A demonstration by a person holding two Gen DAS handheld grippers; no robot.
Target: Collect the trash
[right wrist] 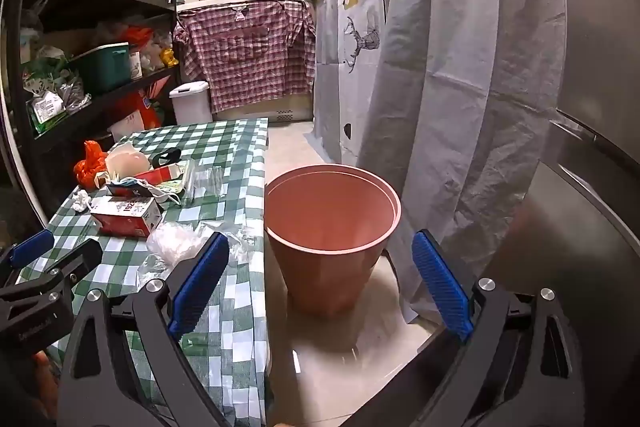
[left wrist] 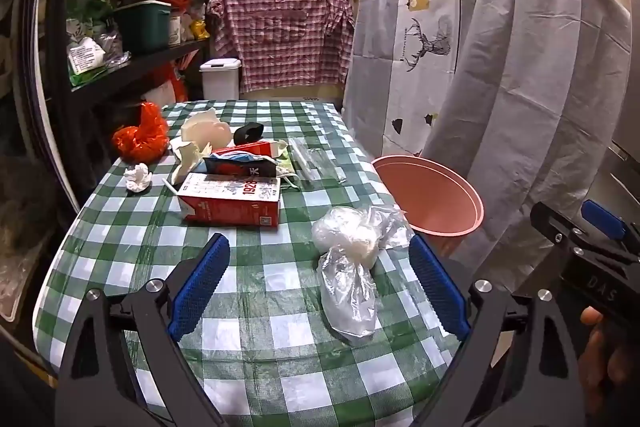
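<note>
My left gripper (left wrist: 320, 279) is open above the near end of the green checked table (left wrist: 256, 327). A crumpled clear plastic bag (left wrist: 352, 259) lies between its blue pads without touching them. Farther back lie a red milk carton (left wrist: 230, 201), a second carton with a face mask (left wrist: 244, 163), a white tissue ball (left wrist: 138, 178), an orange plastic bag (left wrist: 140, 137) and white wrappers (left wrist: 204, 131). My right gripper (right wrist: 320, 285) is open, held over the floor in front of the pink bin (right wrist: 332, 227), which stands beside the table's right edge and holds nothing that I can see.
Dark shelves (left wrist: 132, 39) crowded with containers run along the table's left side. A grey curtain (right wrist: 452, 99) hangs behind the bin, and a steel fridge door (right wrist: 592, 187) is at the right. A white lidded bin (left wrist: 221, 79) stands beyond the table. Clear wrapping (left wrist: 316, 163) lies near the table's right edge.
</note>
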